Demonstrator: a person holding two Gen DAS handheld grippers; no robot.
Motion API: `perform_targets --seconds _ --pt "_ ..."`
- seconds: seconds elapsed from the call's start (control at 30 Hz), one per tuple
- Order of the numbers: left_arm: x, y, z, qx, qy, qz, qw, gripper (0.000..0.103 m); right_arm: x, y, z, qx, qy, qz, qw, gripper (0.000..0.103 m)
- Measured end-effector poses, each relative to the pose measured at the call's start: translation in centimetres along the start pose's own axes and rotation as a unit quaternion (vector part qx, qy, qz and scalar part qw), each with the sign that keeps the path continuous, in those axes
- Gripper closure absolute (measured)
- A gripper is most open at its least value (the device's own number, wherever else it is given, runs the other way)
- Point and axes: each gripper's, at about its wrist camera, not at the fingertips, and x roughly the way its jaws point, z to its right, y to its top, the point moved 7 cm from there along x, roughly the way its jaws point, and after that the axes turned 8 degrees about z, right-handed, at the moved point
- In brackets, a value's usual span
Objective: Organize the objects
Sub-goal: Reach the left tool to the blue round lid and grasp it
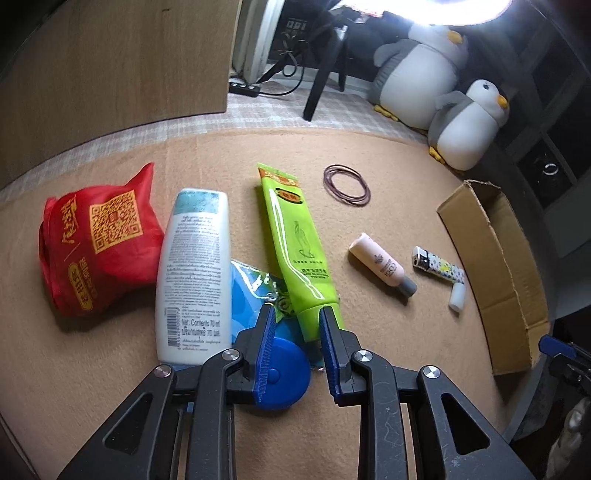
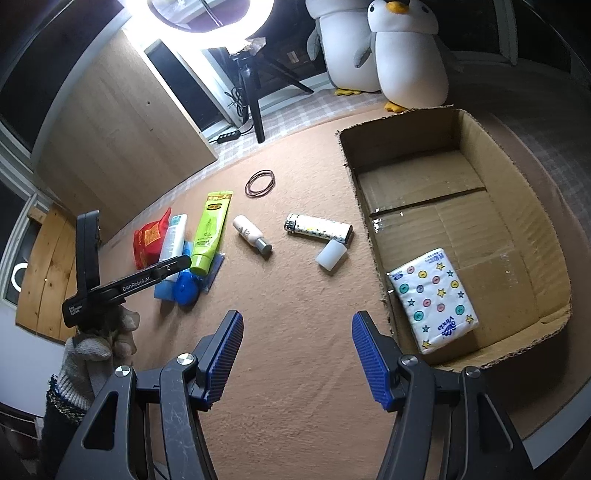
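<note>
Green tube [image 1: 298, 248]: lies flat on the tan surface [image 1: 388, 332], cap end near, crimped end far; its near end overlaps a blue packet [image 1: 246, 295]
Left tool [image 1: 297, 317]: jaws parted, blue pads either side of the green tube's cap end; right pad at the tube's edge, contact cannot be told; nothing gripped; seen from the right wrist view, a gloved hand [image 2: 107, 332] holds it
Right tool [image 2: 297, 325]: jaws wide apart, nothing between them; hovers over bare surface just left of the cardboard box [image 2: 524, 206]
White bottle [image 1: 192, 273]: lies flat just left of the green tube, touching the red bag [image 1: 99, 240] on its left side
Blue round case [image 1: 284, 373]: near end of the cluster, under the left tool's left finger
Small pink bottle [image 1: 380, 264]: lies right of the green tube, grey cap toward the near side
Lighter [image 1: 437, 265]: patterned; right of the small pink bottle, near the box; a white cap [image 1: 457, 295] lies at its near end
Rubber bands [image 1: 347, 183]: brown loops, far of the tube, well apart from other items
Cardboard box: open, at the right edge of the surface; holds a tissue pack [image 2: 434, 299] in its near corner
Background: two penguin plush toys [image 1: 469, 122] on the floor beyond the surface; ring light [image 2: 210, 18] on a tripod
</note>
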Motion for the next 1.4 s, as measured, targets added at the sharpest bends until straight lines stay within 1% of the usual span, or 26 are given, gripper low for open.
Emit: perform_targets --seconds 0.17,0.47,0.57,0.73,0.97,1.2,1.4 --pt "0.7 0.2 0.8 0.016 -0.003 -0.008 0.9998 0.076 0.3 -0.3 -0.3 -0.002 0.001 -0.006 1.000 0.045" --pt "0.6 0.2 -0.2 -0.004 -0.005 -0.006 1.0000 0.076 -0.3 -0.5 0.6 0.005 -0.005 -0.002 1.000 0.045" --pt "0.7 -0.4 -0.4 -0.011 -0.013 -0.013 0.9998 0.076 -0.4 -0.6 0.9 0.009 -0.006 -0.002 1.000 0.045" --pt "0.6 -1.3 -0.3 -0.005 -0.014 -0.015 0.9998 0.074 -0.1 -0.6 0.6 0.006 -0.004 -0.005 1.000 0.045" --pt "0.4 -2.2 -0.9 -0.012 -0.014 -0.021 0.9996 0.071 0.1 -0.7 -0.2 -0.004 0.004 -0.006 1.000 0.045" --pt "-0.5 -3.3 -1.4 -0.026 -0.022 -0.016 0.9993 0.071 0.0 -0.8 -0.2 0.000 0.004 -0.005 1.000 0.045" --pt "-1.3 -4.6 -1.0 -0.034 -0.029 -0.015 0.9989 0.071 0.0 -0.9 -0.6 -0.003 0.006 -0.006 1.000 0.045"
